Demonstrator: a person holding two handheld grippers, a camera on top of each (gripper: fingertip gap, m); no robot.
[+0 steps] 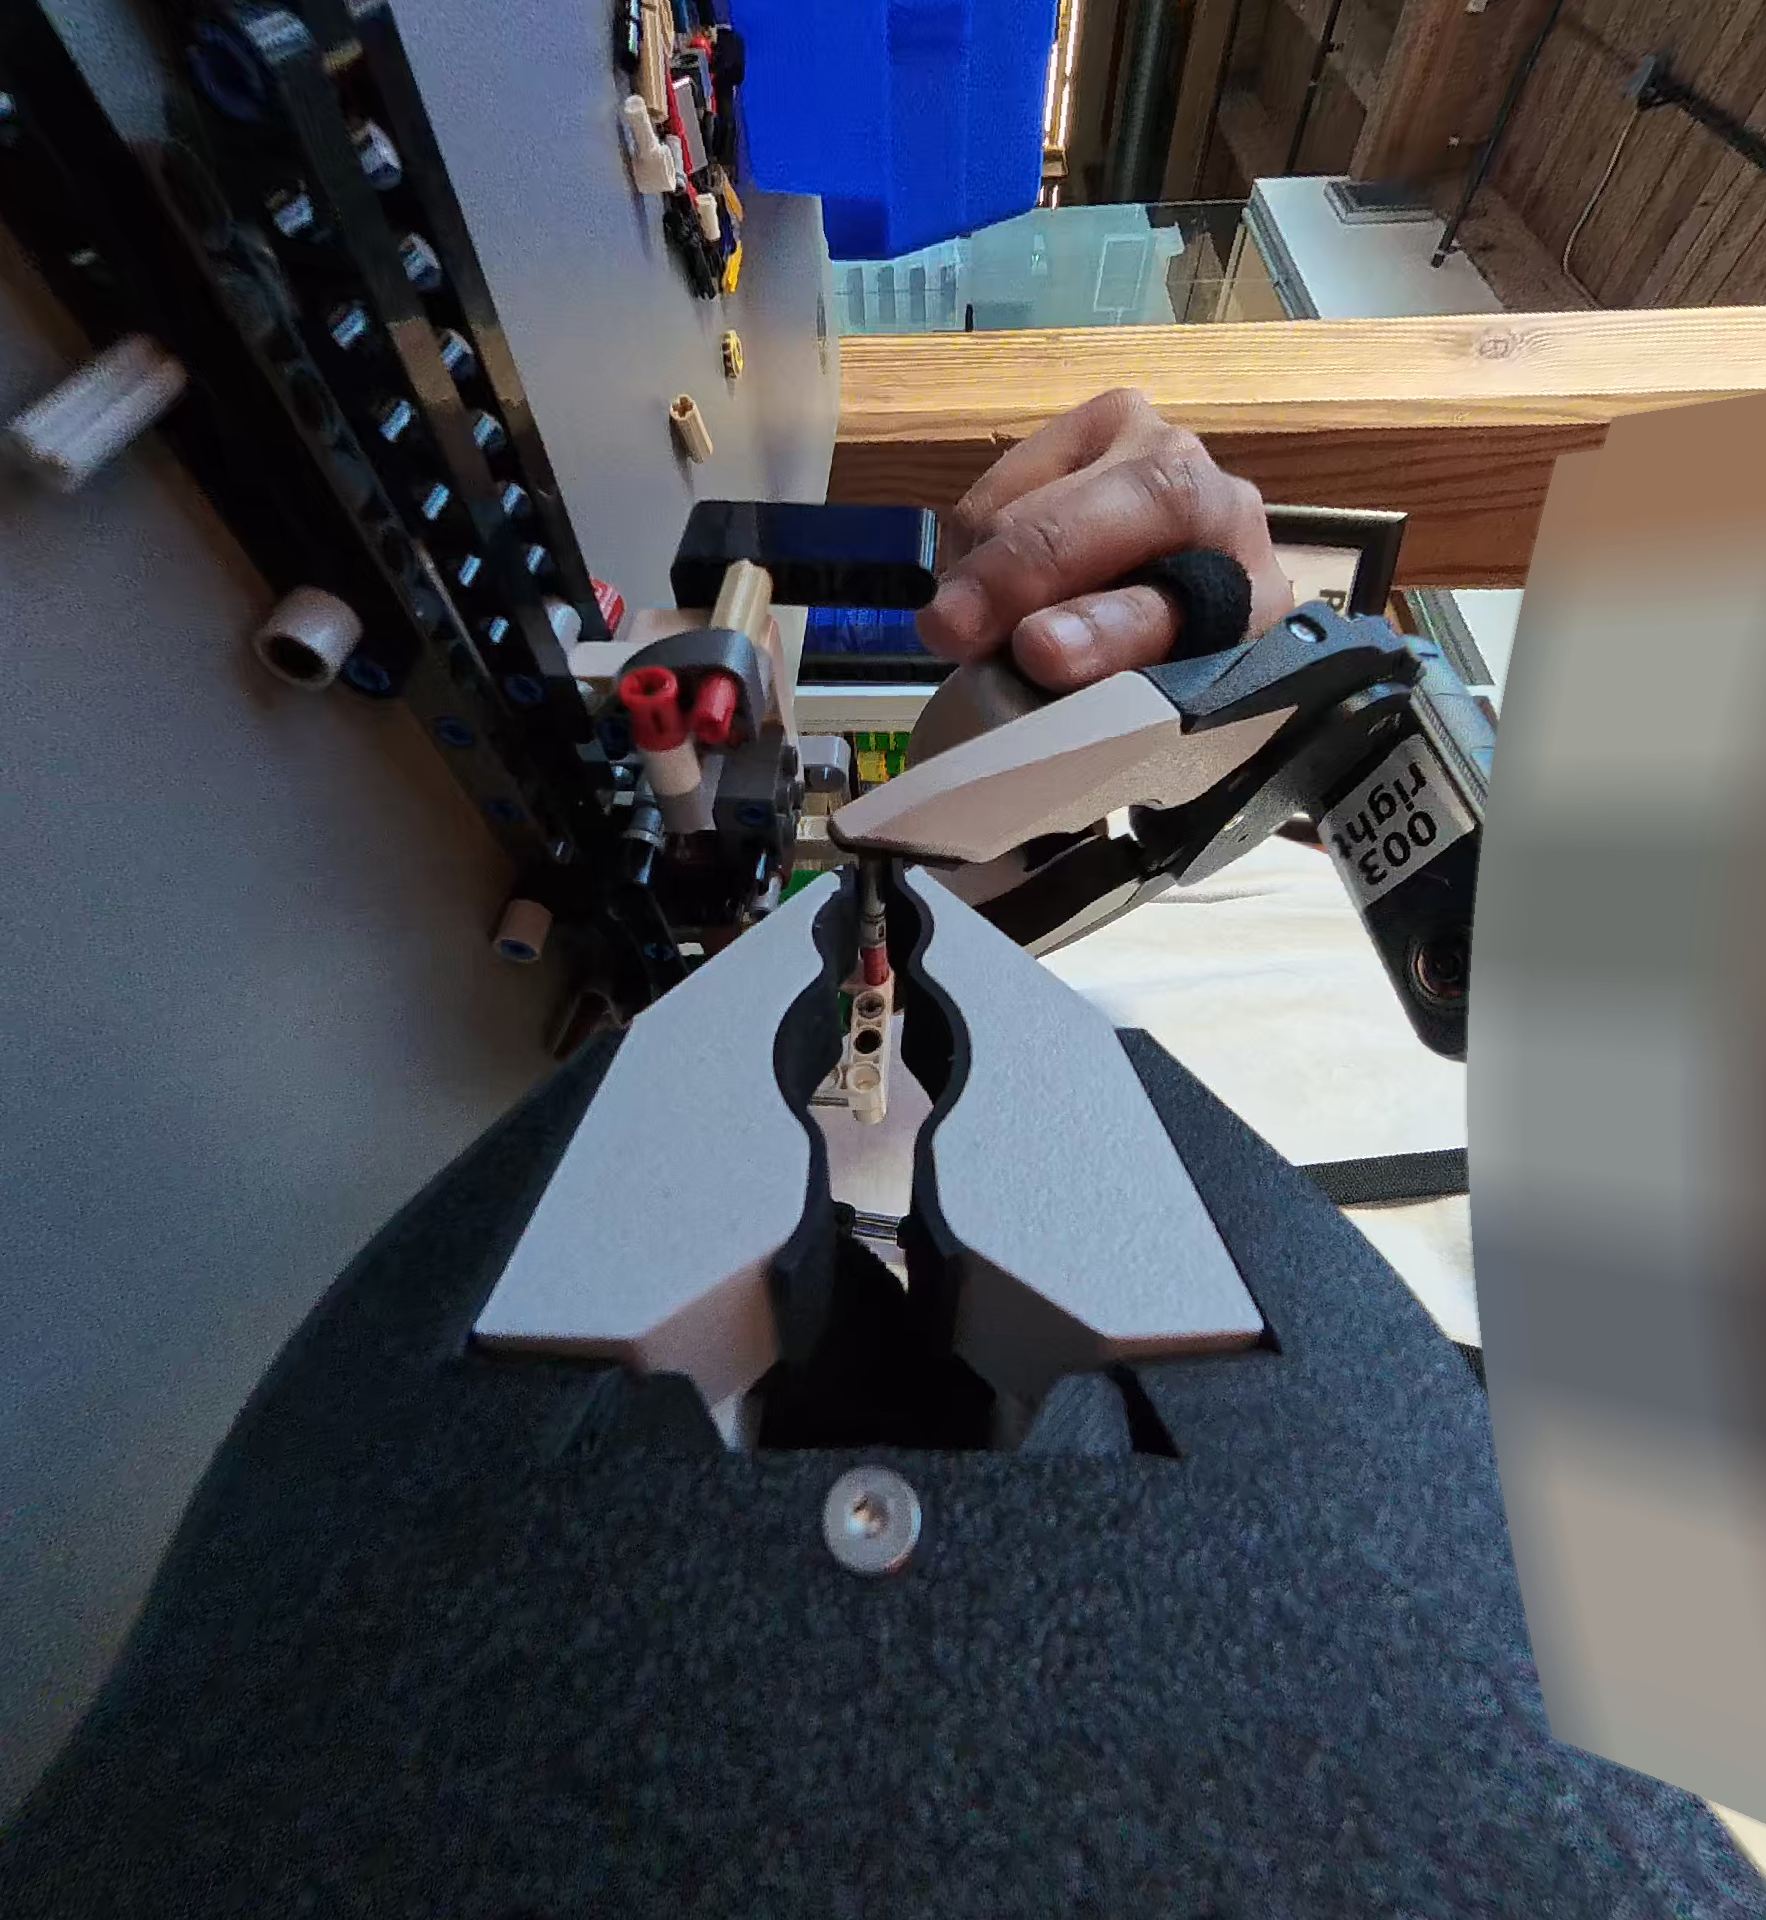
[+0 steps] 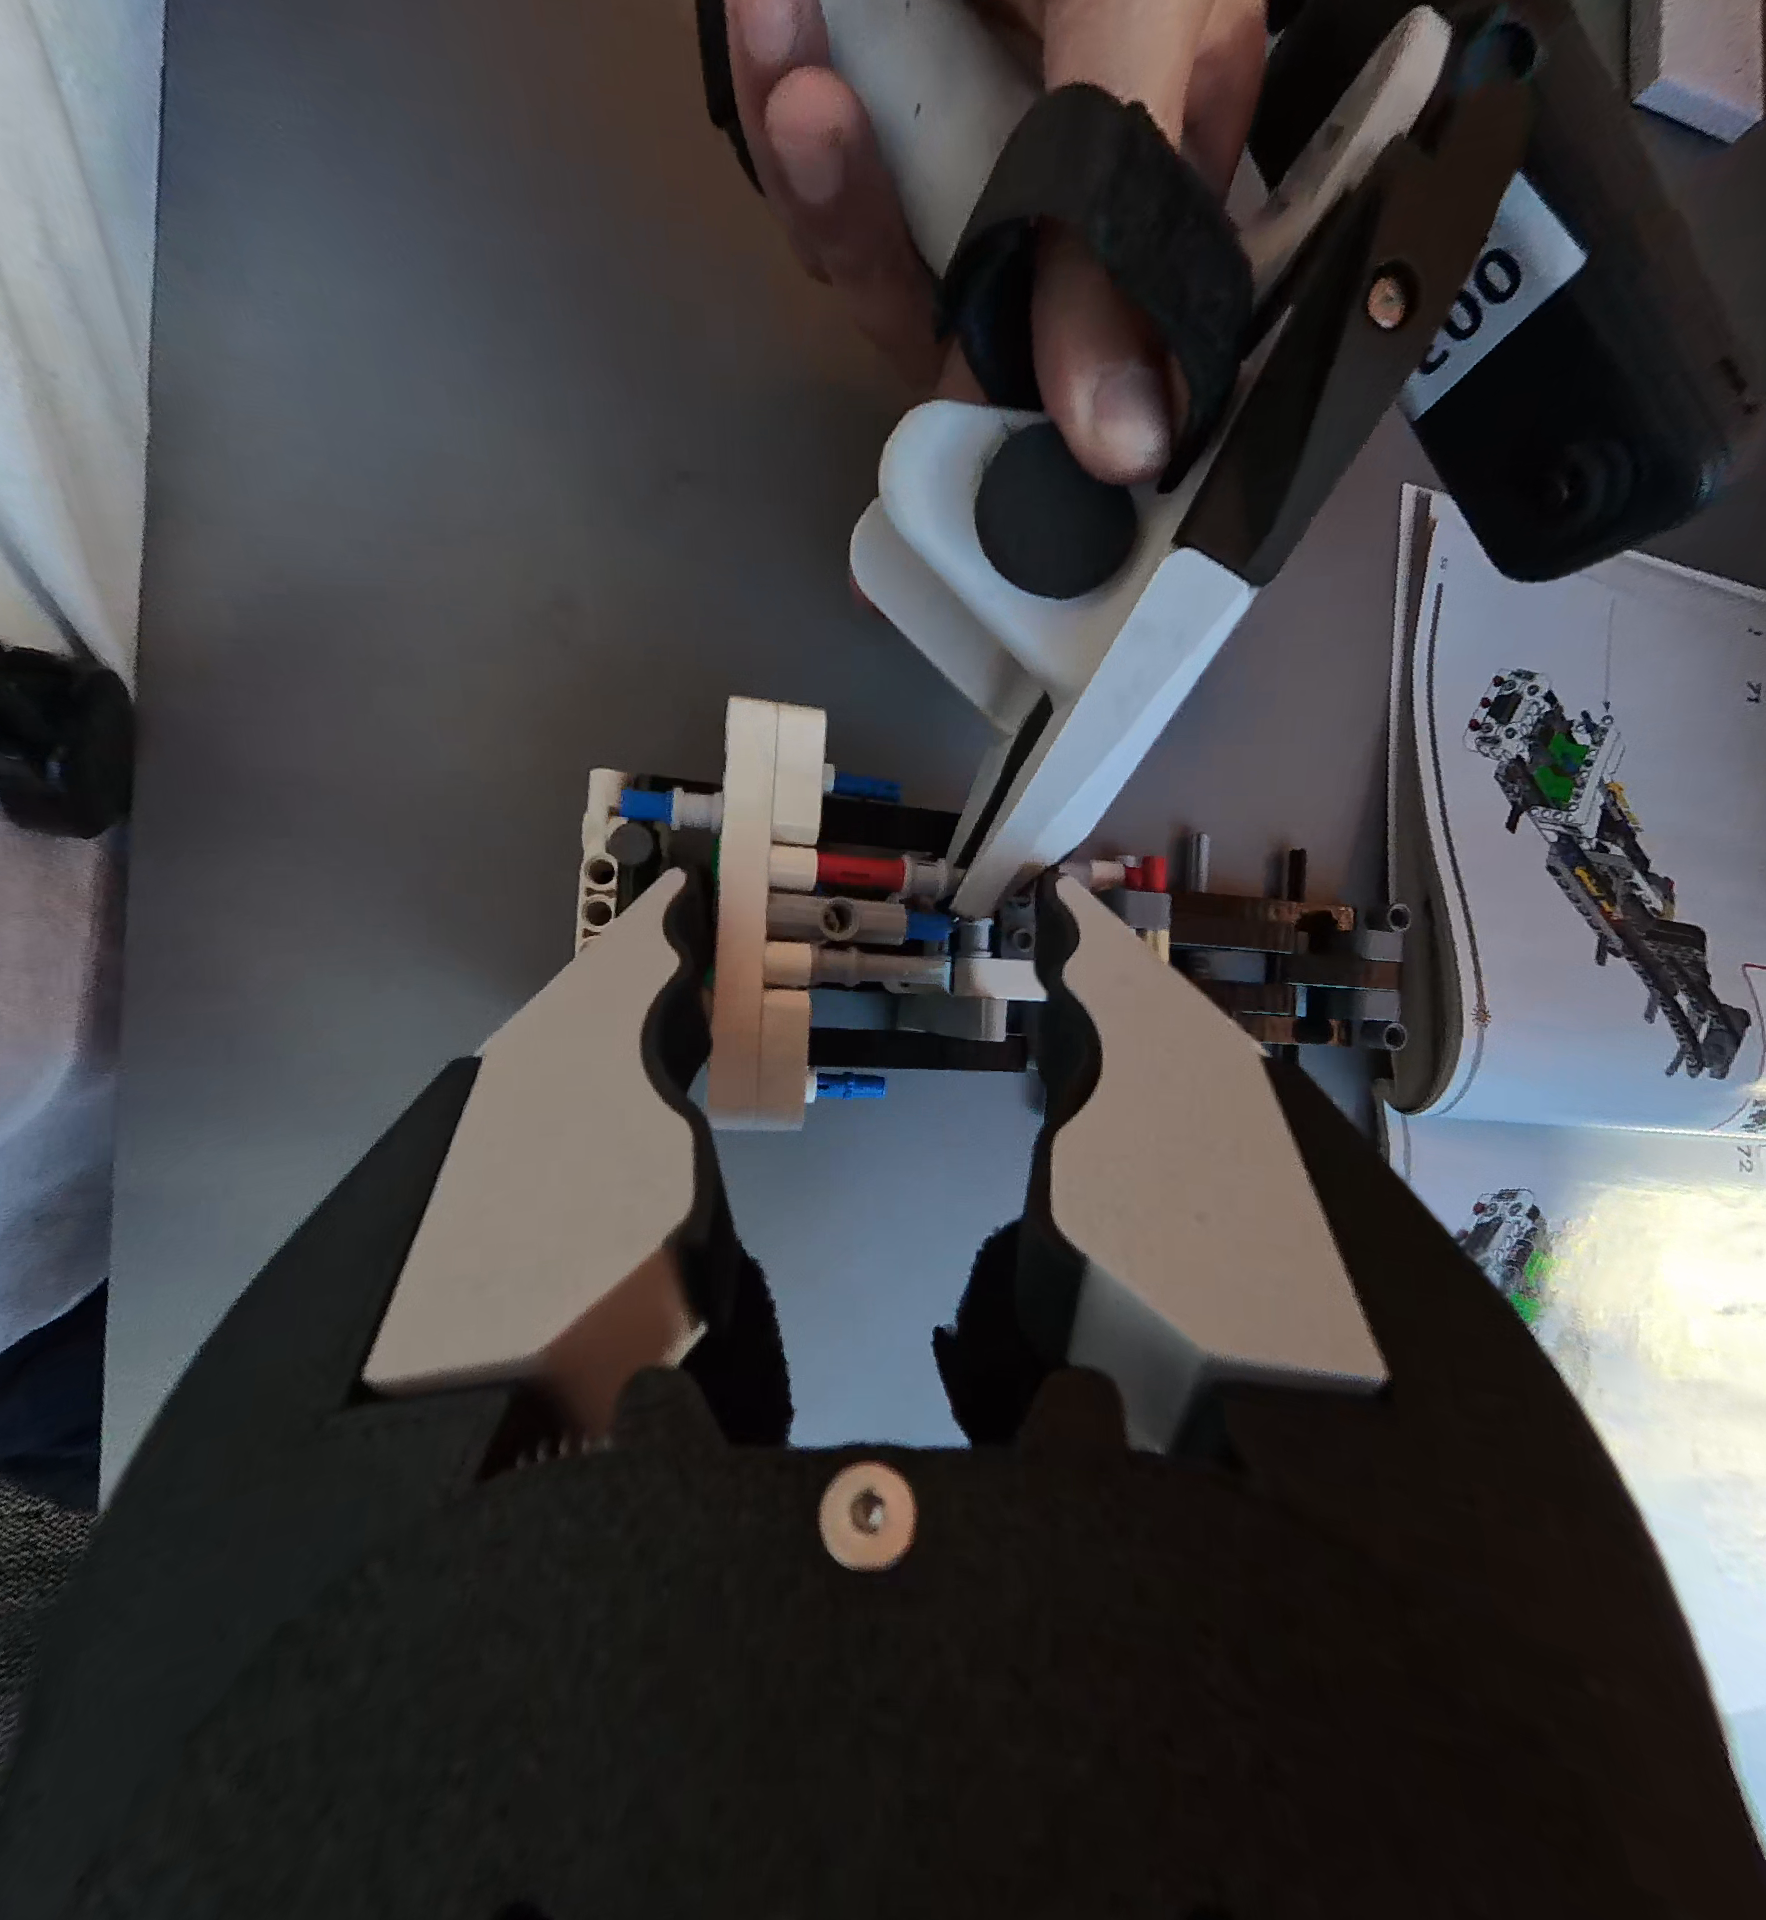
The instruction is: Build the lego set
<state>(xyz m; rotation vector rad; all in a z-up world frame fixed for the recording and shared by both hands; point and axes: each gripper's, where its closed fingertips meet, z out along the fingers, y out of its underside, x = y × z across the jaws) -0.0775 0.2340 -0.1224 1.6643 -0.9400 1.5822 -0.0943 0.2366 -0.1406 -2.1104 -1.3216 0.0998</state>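
Note:
The lego model [image 2: 765, 914] lies on the grey table [image 2: 443, 520]. It has a white round end plate, red, grey and blue pins, and a long black beam [image 1: 370, 416]. My right gripper [image 2: 868, 894] straddles the plate end, and both pads touch the model. One of its fingers [image 1: 1014, 769] shows in the left wrist view. My left gripper [image 1: 871, 909] is shut on a thin dark and red axle [image 1: 873, 940] that sticks out of the model. In the right wrist view the left gripper [image 2: 988, 894] comes down from above with its jaws closed.
An open instruction booklet [image 2: 1585, 883] lies right of the model. A pile of loose pieces [image 1: 687, 135] and a blue bin [image 1: 900, 114] are at the far end of the table. A wooden rail [image 1: 1274, 374] runs behind. A hand [image 1: 1087, 540] holds the right gripper.

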